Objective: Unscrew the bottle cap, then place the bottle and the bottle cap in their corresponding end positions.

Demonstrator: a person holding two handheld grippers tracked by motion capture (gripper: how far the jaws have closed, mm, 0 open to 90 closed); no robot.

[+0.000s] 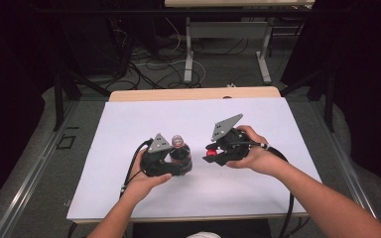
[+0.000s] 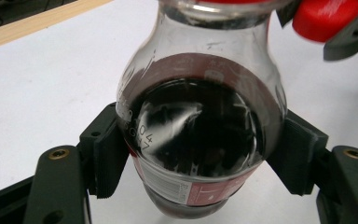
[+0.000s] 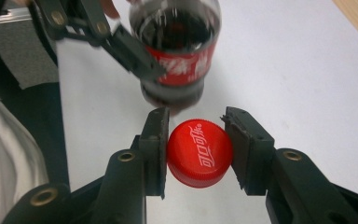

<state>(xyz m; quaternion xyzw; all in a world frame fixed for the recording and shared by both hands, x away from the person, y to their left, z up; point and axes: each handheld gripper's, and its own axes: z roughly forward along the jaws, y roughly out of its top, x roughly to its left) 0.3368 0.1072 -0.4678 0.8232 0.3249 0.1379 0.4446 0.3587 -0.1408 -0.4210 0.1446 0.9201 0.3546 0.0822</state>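
Claw [image 1: 181,161] in the left hand pinches the cola bottle [image 1: 179,151], seemingly upright, while the right claw [image 1: 211,152], angled leftward, grips its red cap [image 3: 199,152].

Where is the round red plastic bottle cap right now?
The round red plastic bottle cap sits clamped between the right gripper's black jaws, just right of the clear cola bottle held by the left gripper, above the white table.

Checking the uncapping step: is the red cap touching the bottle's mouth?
Apart. In the high view the red cap, clamped in the right gripper, sits beside the bottle with white table between.
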